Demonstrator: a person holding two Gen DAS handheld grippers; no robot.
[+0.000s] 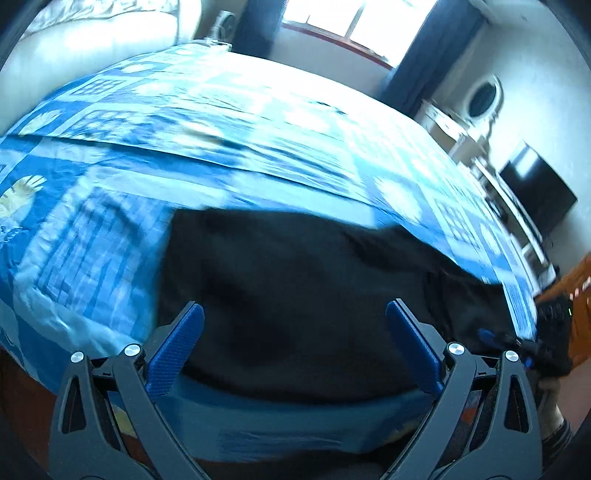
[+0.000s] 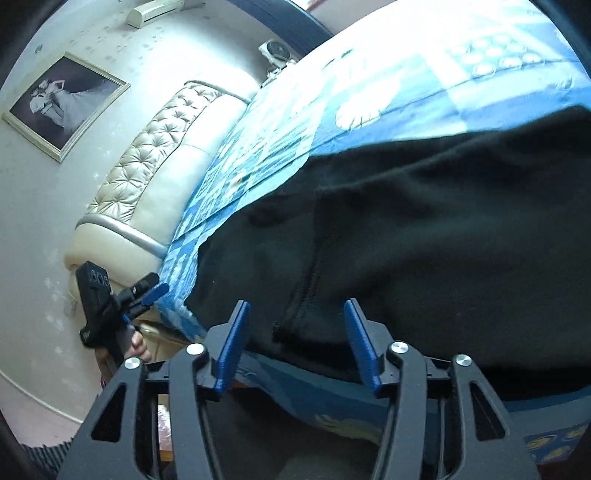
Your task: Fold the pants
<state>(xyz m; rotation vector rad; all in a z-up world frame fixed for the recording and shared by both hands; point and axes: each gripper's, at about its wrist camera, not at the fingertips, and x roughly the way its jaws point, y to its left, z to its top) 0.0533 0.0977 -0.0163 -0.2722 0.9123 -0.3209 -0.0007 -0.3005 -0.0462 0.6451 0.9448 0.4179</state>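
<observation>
Lying spread on the bed are the black pants (image 2: 424, 229), dark fabric covering the near part of the blue patterned bedspread (image 1: 258, 122) right up to the bed's front edge. In the right wrist view a stitched seam and a folded layer of the pants run down toward the right gripper (image 2: 295, 314), and its blue fingers (image 2: 232, 347) stand apart with that seam edge showing in the gap between them; the pads aren't pressing on the cloth as far as I can see, so nothing's clamped. Over in the left wrist view it's pretty blurry, but the pants (image 1: 295, 295) fill the space ahead of the left gripper (image 1: 295, 314), whose fingers (image 1: 177, 347) are spread wide with the black fabric seen between and beyond the tips, not pinched. Can't tell if either set of tips actually touches the cloth. Each gripper shows up in the other's camera too: the left one sits just off the bed's corner, held by a hand (image 2: 136, 347), with its fingers apart, and the right one is a dark blur at the right edge of the bed. Further out there's a cream tufted headboard (image 2: 147, 158), a framed picture (image 2: 66, 107) on the wall, a bright window (image 1: 354, 26) with dark curtains, and a dark screen (image 1: 539, 192) on the far side.
</observation>
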